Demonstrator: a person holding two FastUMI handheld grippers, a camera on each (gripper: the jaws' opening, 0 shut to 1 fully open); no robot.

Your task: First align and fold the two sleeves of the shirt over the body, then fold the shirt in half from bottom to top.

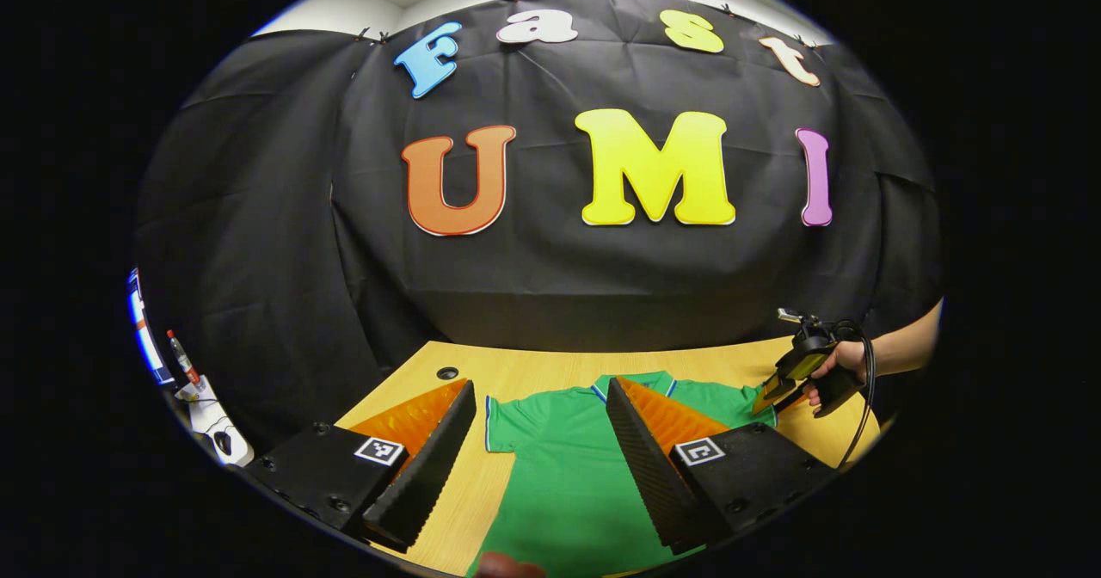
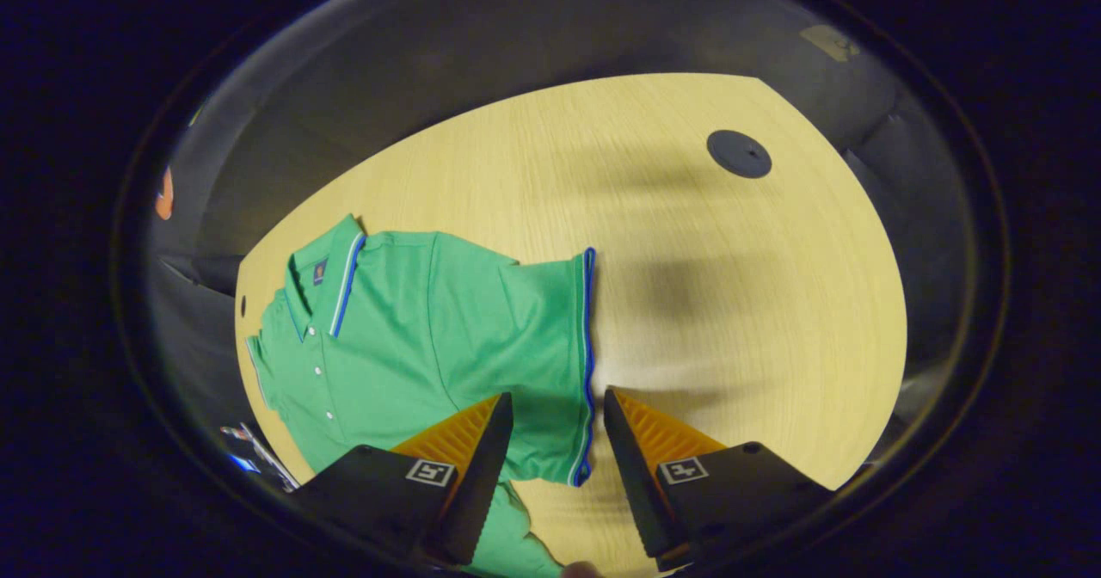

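- Green short-sleeved polo shirt with blue-and-white trim on collar and cuffs (image 2: 404, 337) lies flat on the light wood-grain table (image 2: 688, 285), front up, button placket showing, collar toward the table's far edge in the left gripper view.
- In the right gripper view one sleeve (image 2: 550, 337) is spread out sideways, its striped cuff edge running between the two fingers of the right gripper (image 2: 555, 406).
- Right gripper: jaws apart, nothing pinched; it hangs over the sleeve cuff, contact with the cloth can't be told.
- Left gripper (image 1: 540, 393): jaws wide apart, holding nothing, above the shirt's near part; the shirt body (image 1: 568, 475) shows between its fingers, the other sleeve (image 1: 507, 419) spread flat on that side.
- In the left gripper view the right gripper (image 1: 768, 396) shows farther off, held by a hand (image 1: 839, 367), its tip down over the shirt's far shoulder area.
- Round dark grommet cap (image 2: 739, 154) is set in the table, well apart from the shirt.
- Black cloth wall (image 1: 258, 217) behind the table.
- Red-capped marker-like object on a white stand (image 1: 202, 402) sits off the table's left side, blurry.
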